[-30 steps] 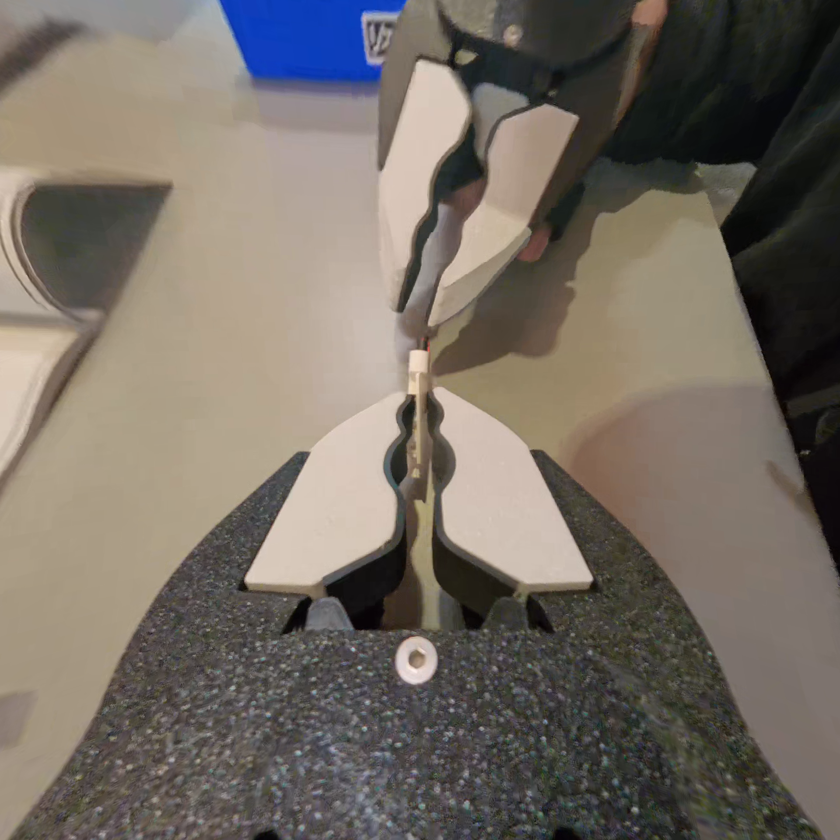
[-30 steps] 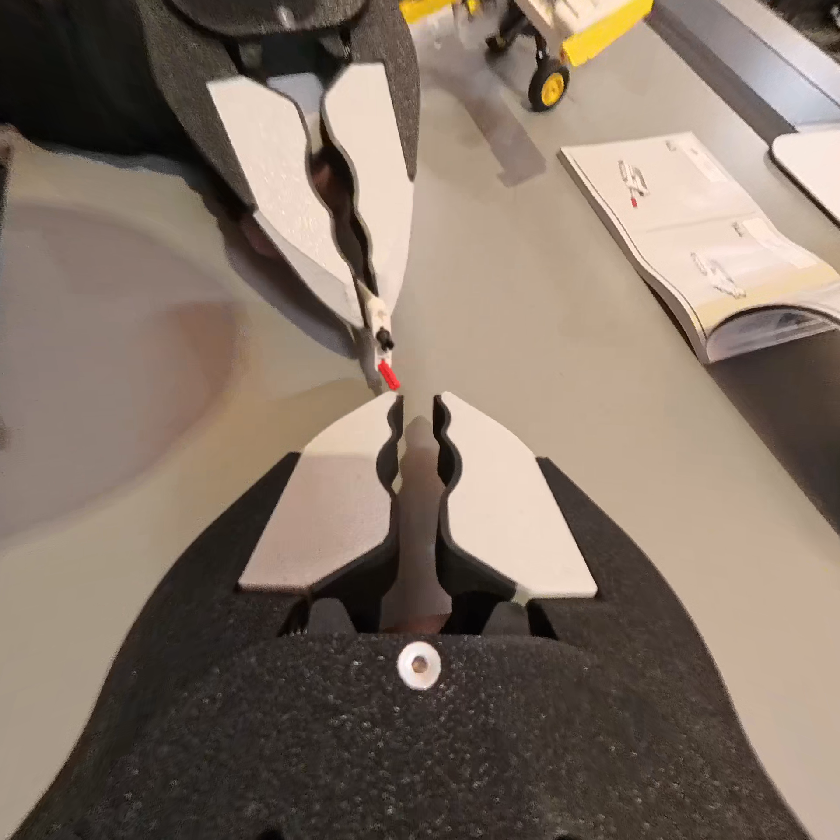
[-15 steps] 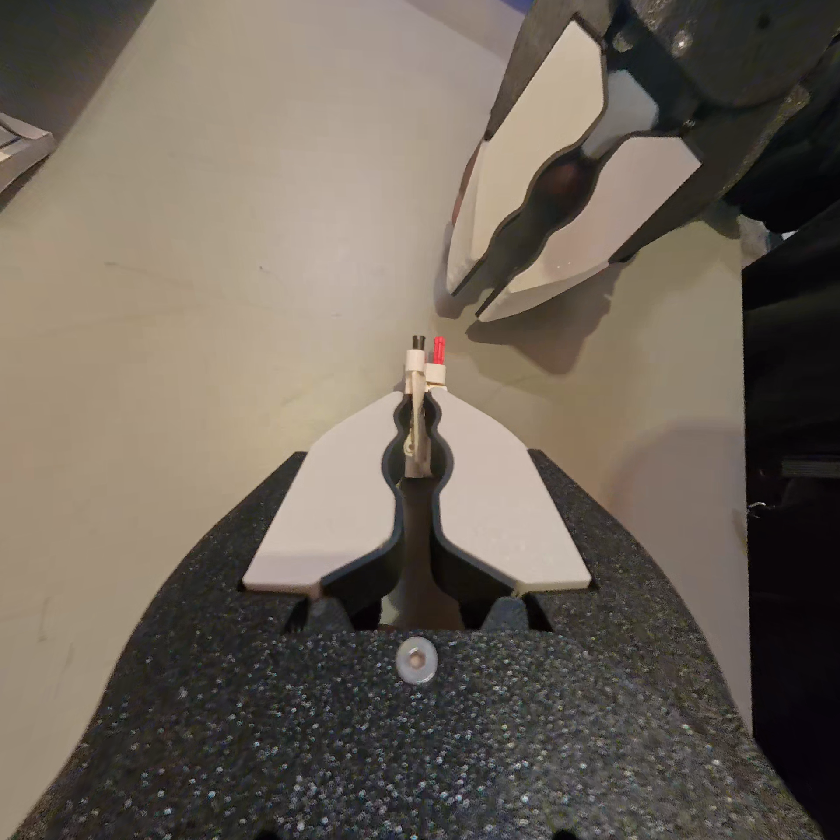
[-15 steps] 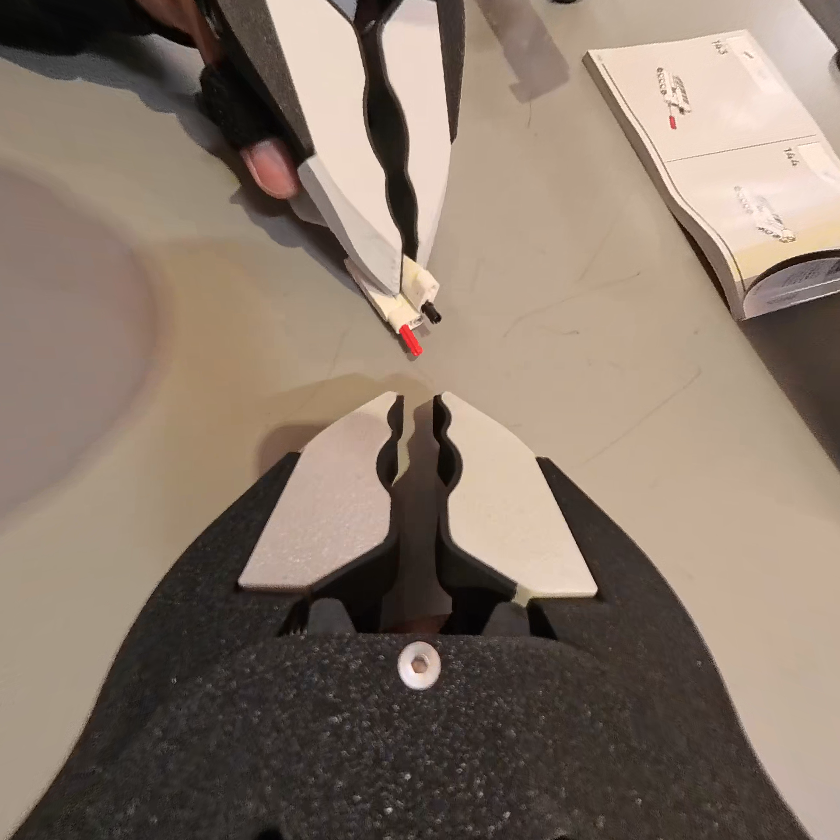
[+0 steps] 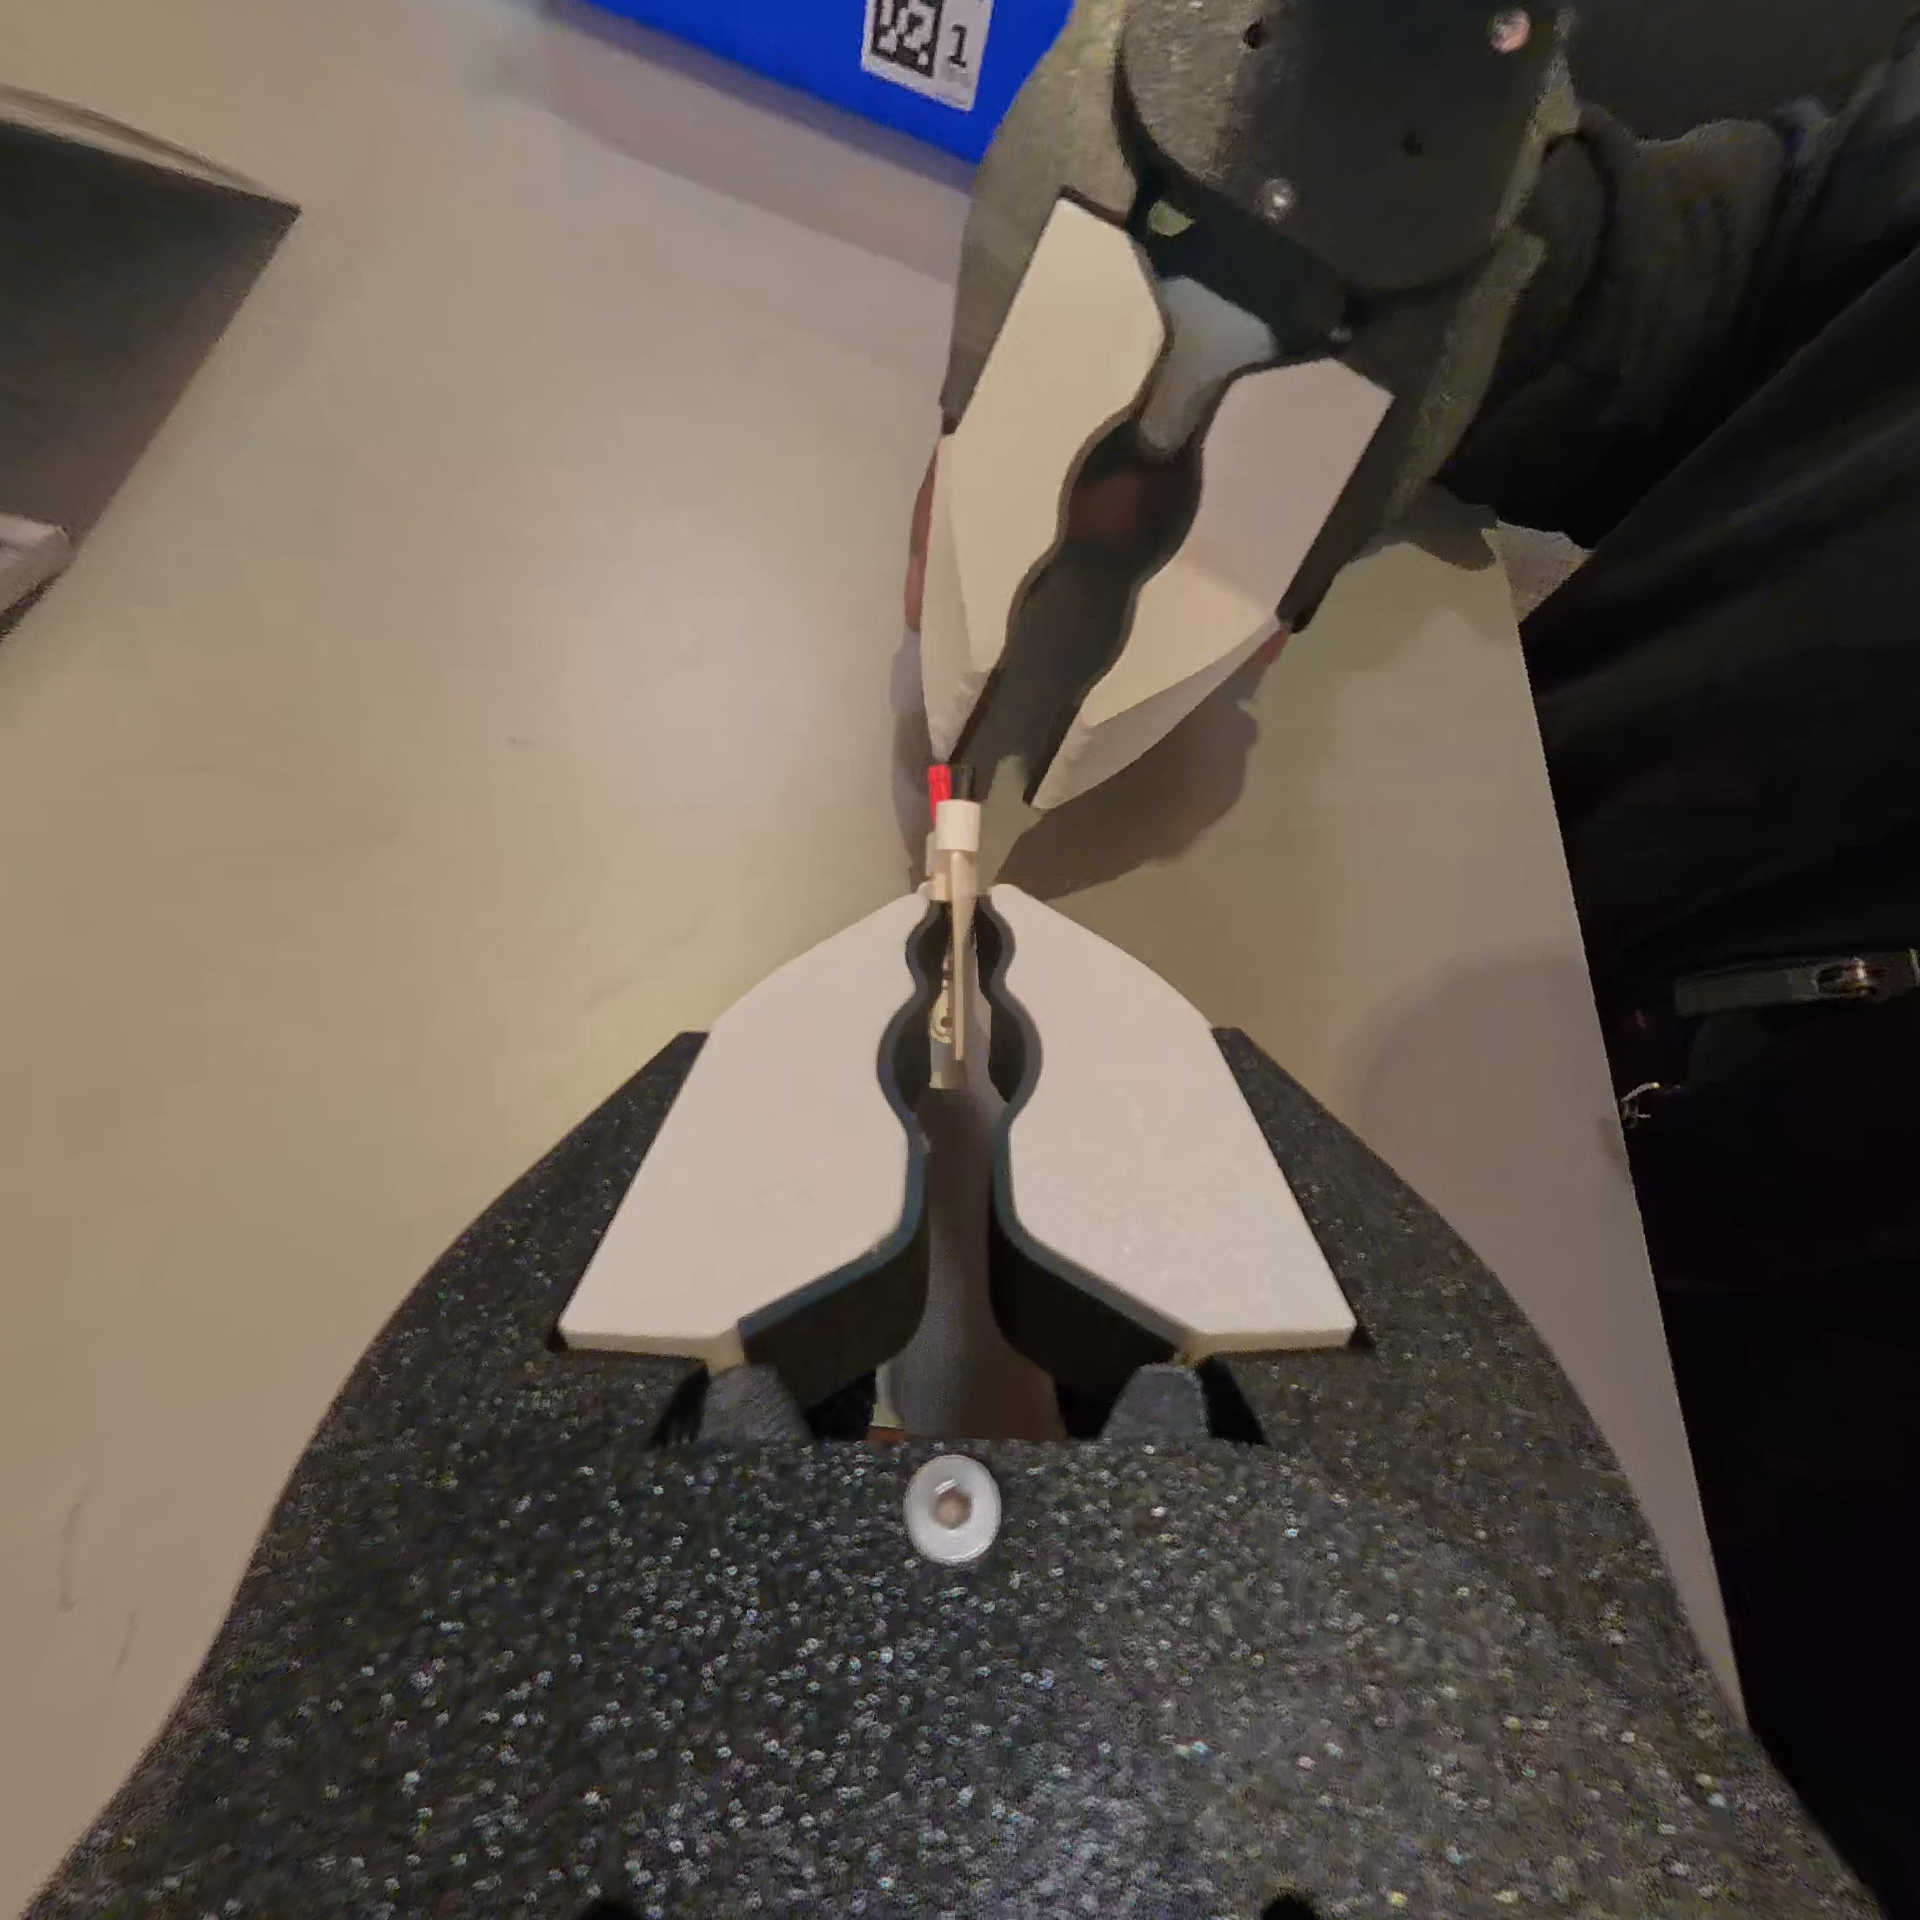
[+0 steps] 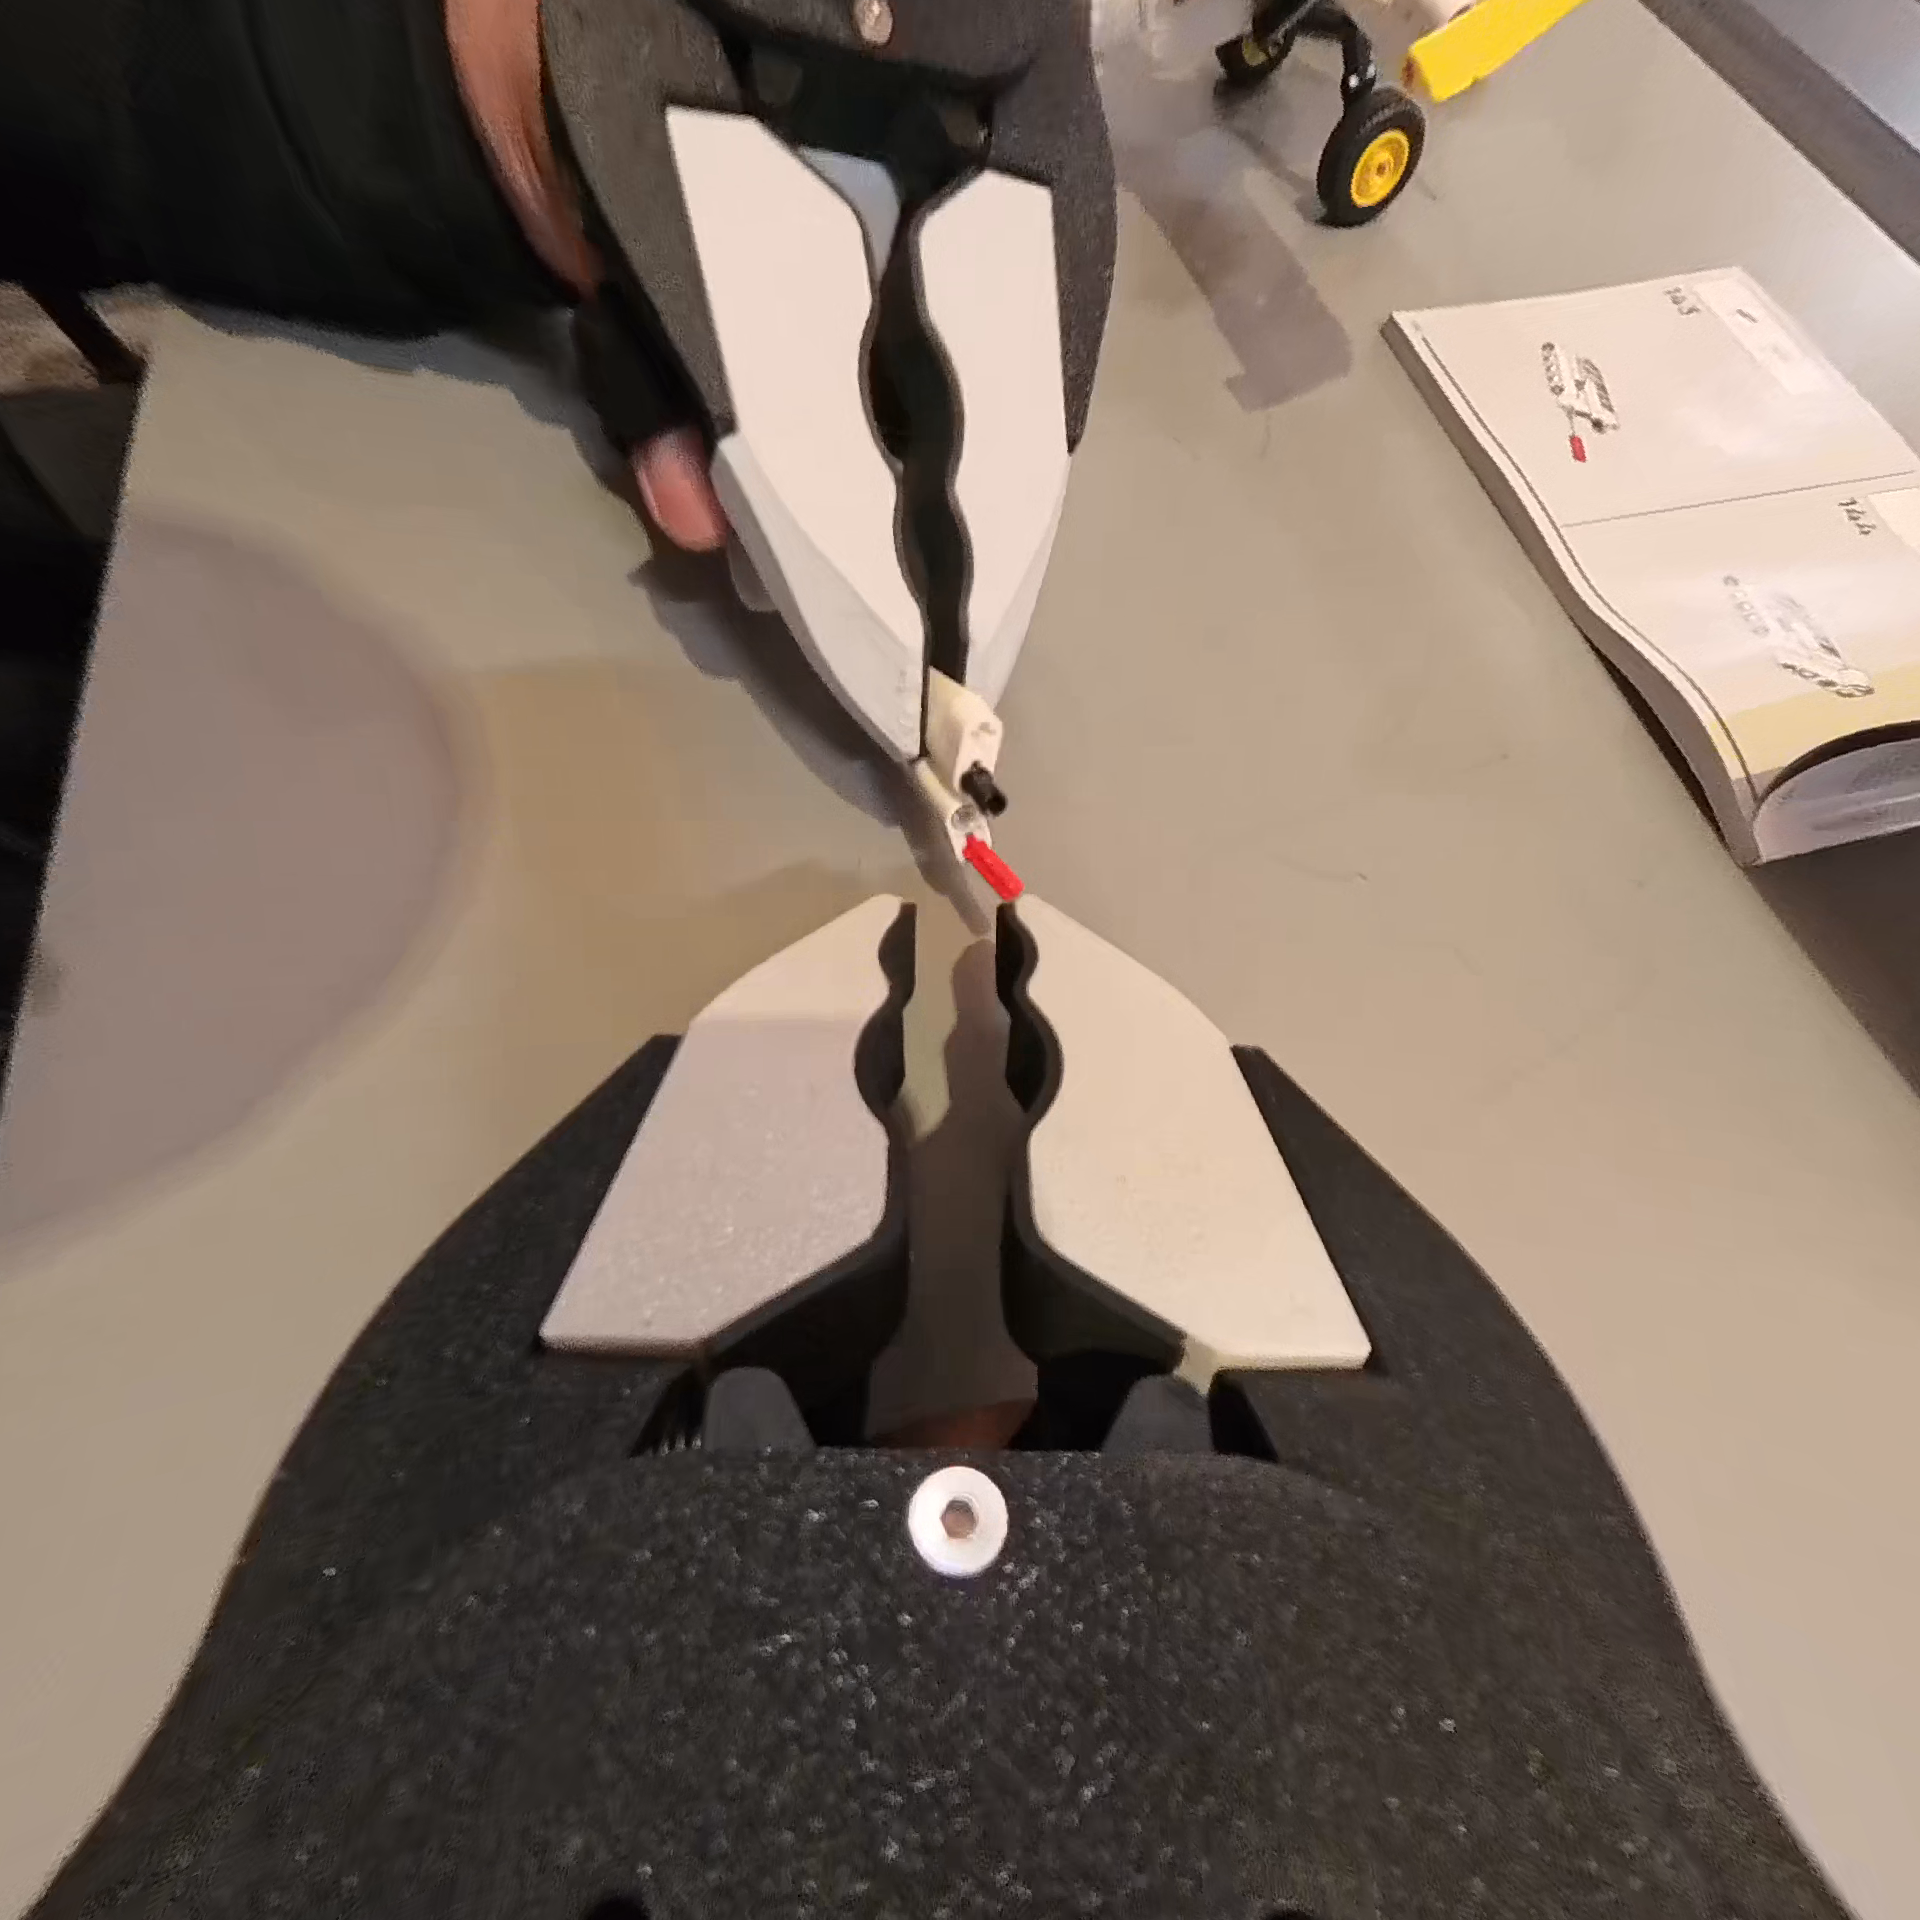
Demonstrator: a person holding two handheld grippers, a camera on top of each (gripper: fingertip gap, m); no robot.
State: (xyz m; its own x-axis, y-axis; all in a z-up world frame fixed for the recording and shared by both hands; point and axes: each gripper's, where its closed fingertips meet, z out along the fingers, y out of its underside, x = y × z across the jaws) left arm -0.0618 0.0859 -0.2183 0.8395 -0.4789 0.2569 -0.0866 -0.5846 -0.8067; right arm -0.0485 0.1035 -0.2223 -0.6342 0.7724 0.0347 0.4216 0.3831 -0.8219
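Left wrist view first: the left gripper (image 5: 954, 894) was pinched on a small white toy-brick piece (image 5: 954, 831), its pale fingers (image 5: 831, 1039) pressed against the piece's flat sides. I'll place everything by that piece. It stuck out past the fingertips, with a red pin (image 5: 939, 777) and a black pin (image 5: 966, 777) at its far end; its near end ran back into the dark slot between the fingers and was hard to make out. Just beyond the pins hung the right gripper (image 5: 987, 774), tips pointed down at them with a narrow gap between; whether a tip touched the red pin I could not tell. Far beyond the piece, a blue bin (image 5: 831, 52) bearing a white label was cut off by the top edge. Left of the piece, a dark shape at the frame edge stayed blurred. All stood over a beige table (image 5: 520, 623).

Right wrist view: the same white toy-brick piece (image 6: 961, 727) hung from the left gripper (image 6: 951, 675), which came down from above, a gloved hand (image 6: 644, 416) behind it. The piece's lower end reached right to the right gripper (image 6: 956, 909), whose fingers (image 6: 1122, 1091) stood slightly apart and clasped nothing; the red pin (image 6: 992, 868) lay just beside the right-hand tip. Right of the piece lay an open instruction booklet (image 6: 1662, 520), cut by the edge. Beyond it, a yellow wheeled toy model (image 6: 1371, 156) showed only in part.
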